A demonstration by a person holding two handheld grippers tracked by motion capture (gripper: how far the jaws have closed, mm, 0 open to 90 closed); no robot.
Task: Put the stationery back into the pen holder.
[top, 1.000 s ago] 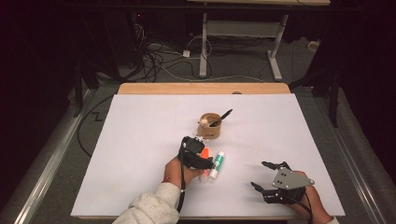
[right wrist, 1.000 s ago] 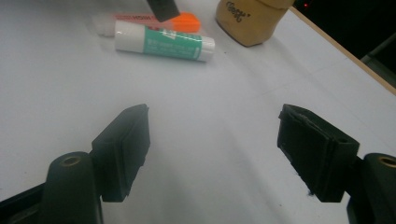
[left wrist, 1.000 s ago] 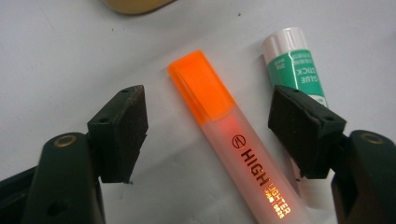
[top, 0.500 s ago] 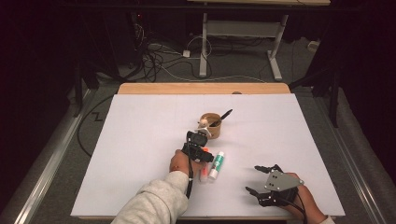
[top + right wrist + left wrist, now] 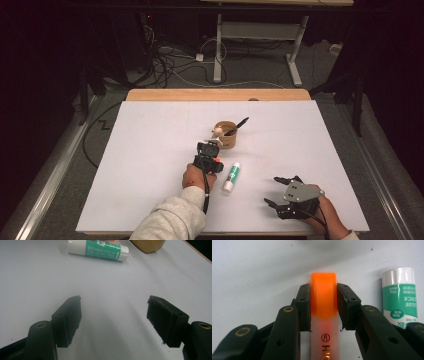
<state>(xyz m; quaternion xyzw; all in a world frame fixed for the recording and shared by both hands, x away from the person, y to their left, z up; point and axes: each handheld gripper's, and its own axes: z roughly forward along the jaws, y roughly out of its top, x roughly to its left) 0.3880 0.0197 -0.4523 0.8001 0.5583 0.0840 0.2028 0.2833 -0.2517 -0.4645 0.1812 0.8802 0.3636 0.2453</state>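
An orange highlighter (image 5: 323, 300) with a clear body lies on the white table, and my left gripper (image 5: 323, 305) is shut on its orange cap. In the high view that left gripper (image 5: 208, 156) sits mid-table, just short of a brown cup (image 5: 226, 134). A black pen and a small wooden piece stand in the cup. Beside the left gripper lies a green-and-white glue stick (image 5: 231, 176) (image 5: 400, 298) (image 5: 98, 249). My right gripper (image 5: 281, 195) (image 5: 113, 317) rests near the table's front right, open, with nothing between its pads.
The white board (image 5: 150, 150) covers a wooden table whose far edge (image 5: 218, 94) shows. Beyond it stand a desk frame (image 5: 255, 35) and loose cables on the floor. The cup's base (image 5: 147, 245) shows at the top of the right gripper view.
My left gripper has moved forward toward the cup and closed on the orange highlighter. The right gripper has drifted slightly nearer the front edge.
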